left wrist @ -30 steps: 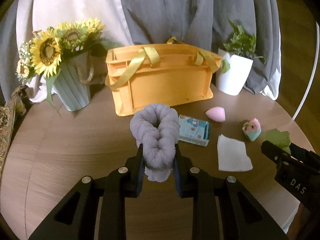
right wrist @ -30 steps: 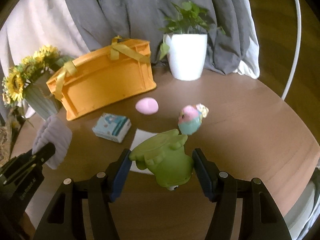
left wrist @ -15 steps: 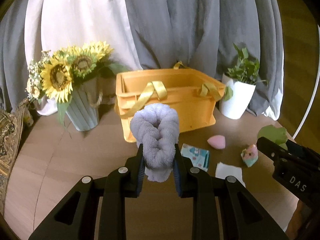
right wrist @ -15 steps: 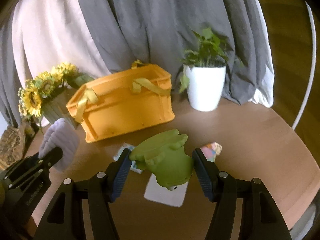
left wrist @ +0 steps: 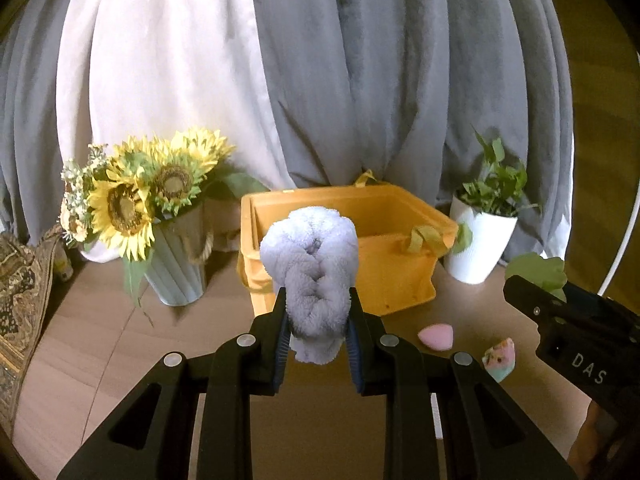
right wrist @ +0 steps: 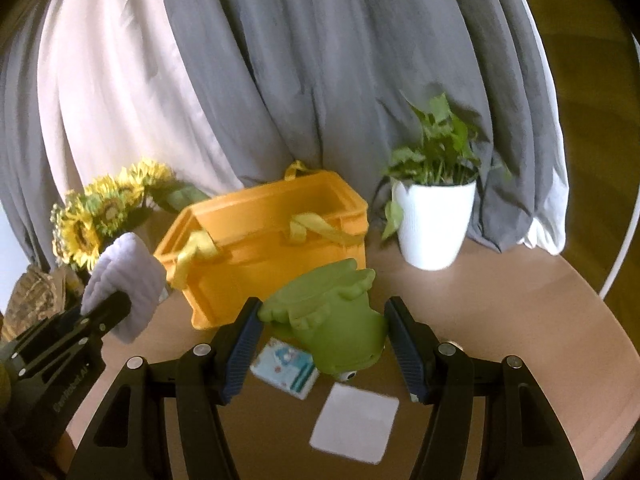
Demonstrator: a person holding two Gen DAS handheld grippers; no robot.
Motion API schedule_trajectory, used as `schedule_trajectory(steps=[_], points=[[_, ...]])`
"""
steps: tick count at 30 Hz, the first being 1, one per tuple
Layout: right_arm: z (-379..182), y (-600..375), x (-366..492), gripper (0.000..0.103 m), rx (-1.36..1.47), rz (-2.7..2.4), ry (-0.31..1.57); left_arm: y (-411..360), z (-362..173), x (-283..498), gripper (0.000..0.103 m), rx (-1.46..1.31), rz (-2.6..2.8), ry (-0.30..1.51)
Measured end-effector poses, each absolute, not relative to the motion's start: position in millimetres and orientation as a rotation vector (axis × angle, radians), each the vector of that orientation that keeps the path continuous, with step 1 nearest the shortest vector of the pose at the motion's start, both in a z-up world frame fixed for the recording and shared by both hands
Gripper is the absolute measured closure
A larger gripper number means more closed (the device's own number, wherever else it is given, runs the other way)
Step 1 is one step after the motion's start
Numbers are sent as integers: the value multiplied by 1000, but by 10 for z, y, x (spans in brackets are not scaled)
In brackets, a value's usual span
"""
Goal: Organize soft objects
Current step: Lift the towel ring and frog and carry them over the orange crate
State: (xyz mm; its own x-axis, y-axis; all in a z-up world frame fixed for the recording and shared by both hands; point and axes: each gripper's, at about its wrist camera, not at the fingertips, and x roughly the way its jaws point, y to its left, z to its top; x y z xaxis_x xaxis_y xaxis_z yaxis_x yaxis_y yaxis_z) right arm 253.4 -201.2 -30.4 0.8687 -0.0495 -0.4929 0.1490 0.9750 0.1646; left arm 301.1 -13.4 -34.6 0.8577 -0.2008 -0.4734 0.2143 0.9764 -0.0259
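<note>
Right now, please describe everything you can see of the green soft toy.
The green soft toy looks like squishy foam or rubber, with a ridged, frilled upper edge and a small round eye near its bottom. It is tilted, held above the table between the blue pads of the right claw, in front of the orange basket. Nothing else touches it.

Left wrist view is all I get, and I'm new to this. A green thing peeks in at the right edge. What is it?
Observer: A green soft toy, squeezed between the pads of the right hand-held gripper, off the table.
Operator: Anything lying in front of the orange crate that I can't see?
Observer: Yes, a small blue printed packet flat on the table.
Operator: And the white sliver low in my picture?
Observer: It is a whole white square cloth, lying flat beside that packet.
</note>
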Motion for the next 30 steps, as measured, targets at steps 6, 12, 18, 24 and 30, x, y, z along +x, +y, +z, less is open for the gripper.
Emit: schedule_trajectory(steps=[6,12,18,24,30], points=[[-168,-2042,2698,40,192,-72,470,-146,-249,3116,78,12,-195,460],[-61,-2067,2843,40,177,-48,435,-182,-167,3226,78,7,-178,426],[34,-2092,3021,40,168,-26,403,-224,-93,3363,78,17,-165,400],[79,-2117,3250,40,190,-5,386,-232,-46,3523,78,33,-151,382],[113,-2084,3476,40,183,3,365,-223,6,3716,78,47,-139,360]])
